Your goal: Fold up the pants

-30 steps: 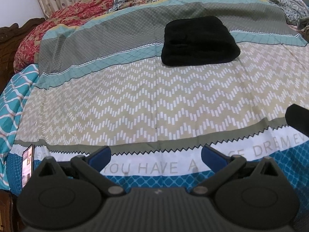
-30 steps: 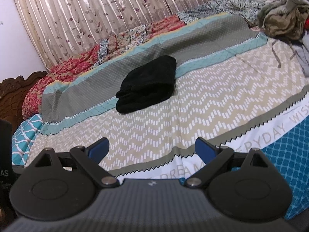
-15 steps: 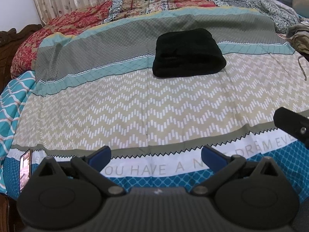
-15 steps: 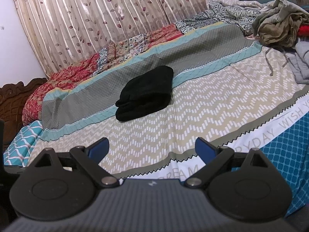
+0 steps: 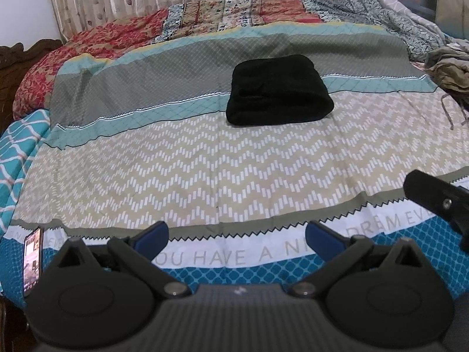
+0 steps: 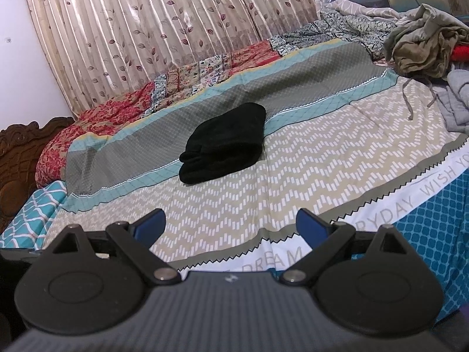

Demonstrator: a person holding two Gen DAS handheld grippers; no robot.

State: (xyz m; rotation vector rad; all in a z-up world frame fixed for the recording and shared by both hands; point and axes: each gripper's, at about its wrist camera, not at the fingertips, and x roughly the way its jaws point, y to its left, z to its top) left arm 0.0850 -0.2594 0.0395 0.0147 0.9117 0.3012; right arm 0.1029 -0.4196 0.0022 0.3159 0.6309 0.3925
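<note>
The pants [image 5: 280,91] were seen folded into a thick black bundle — layered edges showing at its left end — lying on the bedspread [image 5: 205,176] where the grey and teal bands met the zigzag band, well apart from both claws. The left gripper [image 5: 237,237] was held with its blue-tipped fingers spread wide, nothing between them, over the lettered strip at the near edge. The right gripper [image 6: 231,224] was likewise spread and empty. A phone [image 5: 31,259] was noted at the near left edge — a heap of clothes [image 6: 422,47] at far right.
</note>
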